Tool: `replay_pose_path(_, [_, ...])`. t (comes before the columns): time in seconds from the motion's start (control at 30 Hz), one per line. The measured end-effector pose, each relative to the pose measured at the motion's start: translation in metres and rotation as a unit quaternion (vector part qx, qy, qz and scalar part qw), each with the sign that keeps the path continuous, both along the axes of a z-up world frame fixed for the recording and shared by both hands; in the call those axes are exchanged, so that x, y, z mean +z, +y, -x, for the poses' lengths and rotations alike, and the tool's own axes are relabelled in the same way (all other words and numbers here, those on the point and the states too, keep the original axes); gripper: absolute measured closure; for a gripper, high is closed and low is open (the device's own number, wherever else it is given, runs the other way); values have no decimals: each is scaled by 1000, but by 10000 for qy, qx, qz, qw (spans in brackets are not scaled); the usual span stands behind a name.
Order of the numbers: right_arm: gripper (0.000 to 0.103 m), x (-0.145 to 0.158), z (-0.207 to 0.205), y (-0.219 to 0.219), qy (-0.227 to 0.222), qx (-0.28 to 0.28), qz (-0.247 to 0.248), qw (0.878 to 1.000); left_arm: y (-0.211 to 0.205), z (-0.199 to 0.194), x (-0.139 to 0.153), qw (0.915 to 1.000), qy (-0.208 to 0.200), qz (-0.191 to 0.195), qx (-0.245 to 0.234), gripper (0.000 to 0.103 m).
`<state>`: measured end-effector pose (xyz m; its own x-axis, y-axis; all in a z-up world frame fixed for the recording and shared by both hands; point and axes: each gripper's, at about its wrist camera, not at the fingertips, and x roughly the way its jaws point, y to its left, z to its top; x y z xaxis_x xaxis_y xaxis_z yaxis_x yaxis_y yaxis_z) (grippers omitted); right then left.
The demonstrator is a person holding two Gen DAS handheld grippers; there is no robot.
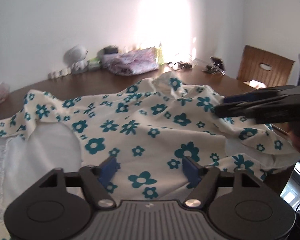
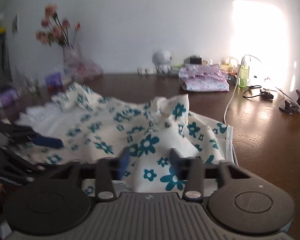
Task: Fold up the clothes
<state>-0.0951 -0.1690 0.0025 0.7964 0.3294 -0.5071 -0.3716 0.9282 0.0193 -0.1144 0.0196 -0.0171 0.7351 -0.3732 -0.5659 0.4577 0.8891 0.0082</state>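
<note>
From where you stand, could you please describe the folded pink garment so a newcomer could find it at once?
Start at the dark brown wooden table and look to its far edge against the white wall. There, right of the white round-headed figurine, sits the folded pink-and-white patterned garment. Unlike the cream cloth with teal flowers spread out nearer, it is a neat stack.

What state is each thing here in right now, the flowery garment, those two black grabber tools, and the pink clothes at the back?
Floral garment: unfolded, rumpled, spread on the table.
Left gripper: fingers open, over the garment, holding nothing.
Right gripper: fingers open, with garment cloth bunched between them.
Pink clothes: folded, stacked near the wall.
White cloth: lying flat under the garment.
</note>
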Motion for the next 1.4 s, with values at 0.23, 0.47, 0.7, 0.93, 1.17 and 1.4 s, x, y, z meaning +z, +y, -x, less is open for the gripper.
replay_pose_path(0.23, [91,13,-23,-69,464,-424,-1699,9834,-1,-4,0,9999,54,31,-133,25])
replay_pose_path(0.47, [61,11,18,-47,284,187,-1014,9943,0,-4,0,9998,66,68,-155,23])
replay_pose_path(0.7, [99,1,10,-43,539,199,-1367,9890,1,-3,0,9998,69,85,-167,22])
replay_pose_path(0.93, [99,5,-3,-97,887,421,-2993,9491,-18,2,29,9983,282,367,-347,24])
replay_pose_path(1.17, [99,-7,-10,-109,1136,463,-3632,9236,-90,12,40,9930,-396,-714,-859,23])
replay_pose_path(1.4, [99,-9,-11,-107,1171,519,-3568,9254,-125,-1,18,9855,-526,-1506,-571,57])
